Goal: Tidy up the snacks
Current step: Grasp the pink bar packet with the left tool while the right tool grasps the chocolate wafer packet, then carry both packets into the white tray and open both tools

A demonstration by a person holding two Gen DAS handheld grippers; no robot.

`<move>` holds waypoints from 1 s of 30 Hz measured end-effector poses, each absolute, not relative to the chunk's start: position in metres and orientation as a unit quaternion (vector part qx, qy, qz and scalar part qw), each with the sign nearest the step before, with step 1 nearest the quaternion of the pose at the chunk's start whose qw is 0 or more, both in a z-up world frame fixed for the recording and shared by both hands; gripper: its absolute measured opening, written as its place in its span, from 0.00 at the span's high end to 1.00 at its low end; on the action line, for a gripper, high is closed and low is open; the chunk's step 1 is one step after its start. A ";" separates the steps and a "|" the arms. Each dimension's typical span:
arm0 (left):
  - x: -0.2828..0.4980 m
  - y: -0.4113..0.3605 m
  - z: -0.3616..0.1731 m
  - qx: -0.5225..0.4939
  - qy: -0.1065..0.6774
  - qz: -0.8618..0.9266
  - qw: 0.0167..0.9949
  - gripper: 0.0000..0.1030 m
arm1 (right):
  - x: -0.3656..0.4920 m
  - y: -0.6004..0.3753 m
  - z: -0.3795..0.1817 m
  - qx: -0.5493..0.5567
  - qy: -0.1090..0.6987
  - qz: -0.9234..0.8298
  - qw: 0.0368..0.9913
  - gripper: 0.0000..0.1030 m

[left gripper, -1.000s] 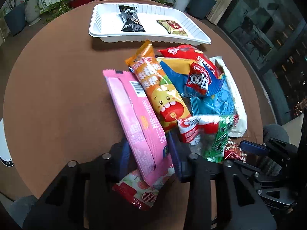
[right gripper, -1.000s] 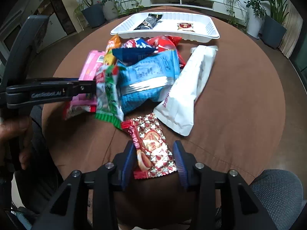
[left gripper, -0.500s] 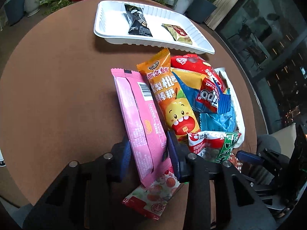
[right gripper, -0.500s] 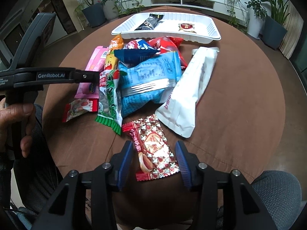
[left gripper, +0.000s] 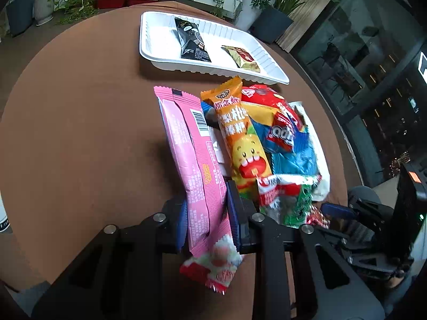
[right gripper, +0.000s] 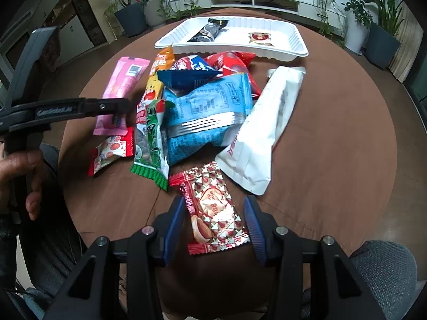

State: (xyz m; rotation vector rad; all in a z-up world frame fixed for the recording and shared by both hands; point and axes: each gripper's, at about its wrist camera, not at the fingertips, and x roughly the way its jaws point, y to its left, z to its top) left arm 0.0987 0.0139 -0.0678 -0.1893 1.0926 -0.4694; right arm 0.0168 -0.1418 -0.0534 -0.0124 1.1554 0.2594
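Observation:
My left gripper [left gripper: 206,210] is shut on the near end of a long pink snack packet [left gripper: 186,149] and holds it lifted off the brown table; it shows in the right wrist view [right gripper: 117,117] with the pink packet [right gripper: 120,85]. A small red and white candy bag [left gripper: 213,266] lies below it. My right gripper [right gripper: 213,224] is open, its fingers either side of a red and silver foil packet [right gripper: 210,208] on the table. A pile of snacks lies in the middle: an orange packet [left gripper: 240,138], a blue bag [right gripper: 205,112], a white bag [right gripper: 264,130], a green packet [right gripper: 149,144].
A white tray [right gripper: 299,48] at the far side of the round table holds a black packet [right gripper: 210,30] and a small red and gold packet [right gripper: 260,37]. Potted plants and a low shelf stand beyond. A grey chair seat [right gripper: 384,266] is at the near right.
My left gripper has closed on the pink packet and raised it, uncovering the candy bag beneath. My right gripper has opened slightly wider and stayed around the foil packet.

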 end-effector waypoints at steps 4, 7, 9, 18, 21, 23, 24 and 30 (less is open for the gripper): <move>0.085 0.019 -0.062 -0.093 0.511 -0.224 0.825 0.77 | 0.020 -0.144 -0.059 -0.003 0.554 0.123 0.823 0.52; 0.079 0.023 -0.060 -0.095 0.509 -0.228 0.825 0.77 | 0.021 -0.144 -0.060 -0.001 0.555 0.128 0.822 0.52; 0.076 0.025 -0.059 -0.095 0.508 -0.230 0.825 0.77 | 0.020 -0.143 -0.060 -0.002 0.555 0.132 0.821 0.58; 0.065 0.025 -0.058 -0.101 0.506 -0.242 0.822 0.77 | 0.014 -0.138 -0.054 -0.007 0.552 0.153 0.820 0.76; 0.061 0.023 -0.054 -0.100 0.503 -0.246 0.822 0.77 | 0.012 -0.137 -0.048 0.001 0.548 0.161 0.821 0.80; 0.058 0.024 -0.050 -0.101 0.500 -0.249 0.823 0.77 | 0.010 -0.138 -0.043 0.008 0.546 0.168 0.821 0.80; 0.058 0.024 -0.048 -0.101 0.499 -0.249 0.824 0.77 | 0.009 -0.139 -0.040 0.012 0.545 0.172 0.820 0.80; 0.057 0.035 -0.036 -0.113 0.488 -0.250 0.828 0.77 | 0.009 -0.164 -0.021 0.085 0.536 0.196 0.817 0.80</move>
